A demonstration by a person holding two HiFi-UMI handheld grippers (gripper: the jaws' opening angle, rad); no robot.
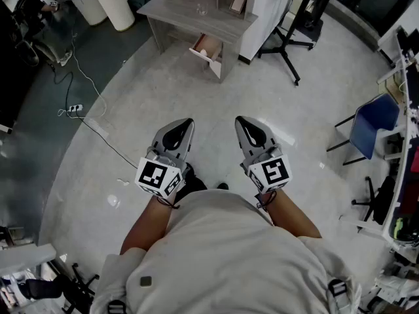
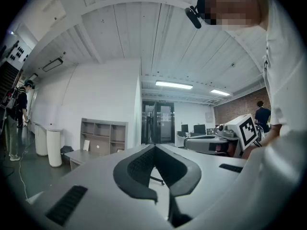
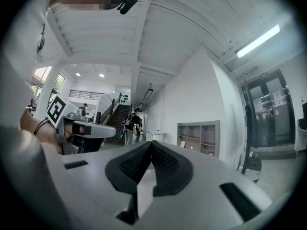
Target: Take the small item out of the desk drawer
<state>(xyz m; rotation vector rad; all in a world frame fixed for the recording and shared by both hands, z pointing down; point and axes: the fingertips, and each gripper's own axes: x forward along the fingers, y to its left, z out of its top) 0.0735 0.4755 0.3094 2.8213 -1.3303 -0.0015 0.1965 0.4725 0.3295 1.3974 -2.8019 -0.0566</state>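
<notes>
When you look down from the head view, the left gripper point(image 1: 188, 122) and the right gripper point(image 1: 239, 119) sit side by side in front of the person's pale shirt point(image 1: 222, 254). Both point away over the shiny floor point(image 1: 196, 90). Only this view shows the desk point(image 1: 183, 12) from above. It is far off at the top, well apart from both grippers. Its drawer point(image 1: 208, 47) is pulled out at the front (the inside looks light brown). The small item cannot be made out in there, because the drawer is too tiny and far away in the picture.

The gripper views show the fingers up close, which the head view cannot do. In the left gripper view the two dark fingers point(image 2: 136, 167) are pressed together with nothing between them. In the right gripper view the dark fingers point(image 3: 166, 165) are pressed together too, and they pinch nothing.

The left gripper view also shows tall glass doors point(image 2: 158, 123) and a grey shelf unit point(image 2: 103, 137) against the white wall. The right gripper view shows stairs point(image 3: 117, 115) going up at the back.

A bit of the desk shows low in the left gripper view, but the gripper's own grey body covers the rest, so the drawer is hidden there. A blue chair point(image 1: 374, 116) stands at the right of the head view, with the things beyond it cut off by the edge
</notes>
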